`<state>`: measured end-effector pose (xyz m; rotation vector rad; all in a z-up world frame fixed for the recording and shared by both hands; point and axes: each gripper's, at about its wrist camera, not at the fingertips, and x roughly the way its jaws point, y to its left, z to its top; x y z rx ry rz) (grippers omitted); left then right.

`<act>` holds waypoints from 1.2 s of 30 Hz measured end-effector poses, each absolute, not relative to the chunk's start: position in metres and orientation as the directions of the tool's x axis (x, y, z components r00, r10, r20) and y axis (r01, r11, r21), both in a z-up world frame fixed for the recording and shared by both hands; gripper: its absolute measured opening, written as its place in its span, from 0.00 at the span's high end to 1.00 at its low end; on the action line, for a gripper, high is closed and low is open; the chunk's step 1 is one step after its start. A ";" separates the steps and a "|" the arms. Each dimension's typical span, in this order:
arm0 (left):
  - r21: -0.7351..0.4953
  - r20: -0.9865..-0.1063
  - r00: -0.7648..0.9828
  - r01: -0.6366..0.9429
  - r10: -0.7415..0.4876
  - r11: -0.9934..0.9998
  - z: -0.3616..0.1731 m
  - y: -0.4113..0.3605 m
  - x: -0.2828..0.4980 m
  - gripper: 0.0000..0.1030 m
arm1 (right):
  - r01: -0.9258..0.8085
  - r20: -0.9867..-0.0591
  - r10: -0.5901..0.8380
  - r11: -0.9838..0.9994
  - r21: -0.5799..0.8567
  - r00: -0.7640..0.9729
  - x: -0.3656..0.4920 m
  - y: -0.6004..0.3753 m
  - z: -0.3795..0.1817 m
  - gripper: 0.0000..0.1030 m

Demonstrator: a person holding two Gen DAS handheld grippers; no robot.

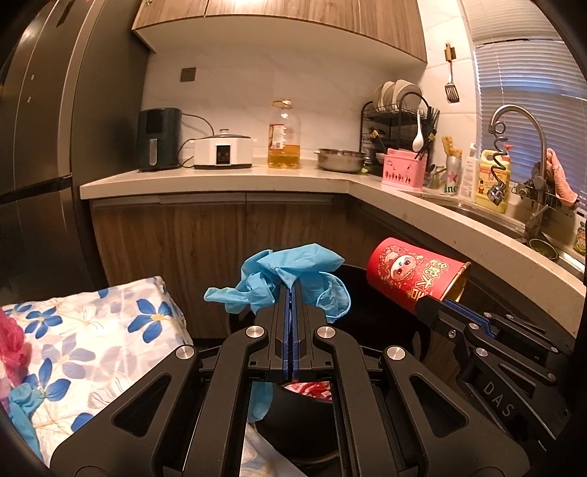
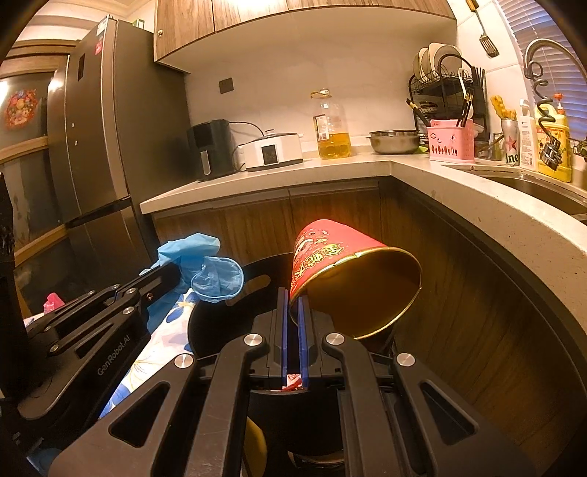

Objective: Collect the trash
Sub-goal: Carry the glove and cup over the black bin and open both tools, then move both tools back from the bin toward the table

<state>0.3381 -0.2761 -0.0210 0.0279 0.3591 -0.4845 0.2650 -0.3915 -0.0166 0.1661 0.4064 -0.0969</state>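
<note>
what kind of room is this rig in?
A home kitchen, almost certainly. An L-shaped counter runs under wooden wall cabinets, with a sink and faucet by a blinded window, a dish rack holding plates, and a tall dark fridge at the left.

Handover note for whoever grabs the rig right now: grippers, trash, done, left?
Left gripper: jaws shut on a crumpled blue rubber glove.
Right gripper: jaws shut on the rim of a red paper cup with a gold lining, tipped on its side.
Both are held over the round black bin below the counter; some red-and-white trash already lies inside.
Done: both items picked up and brought to the bin.
Left: release both into it; another blue glove lies on the floral cloth.
</note>
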 end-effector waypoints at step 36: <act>-0.138 -0.339 0.848 0.385 -0.408 0.913 -0.021 -0.229 0.331 0.27 | 0.138 -0.447 -0.061 0.980 0.143 0.892 0.280 -0.394 -0.025 0.71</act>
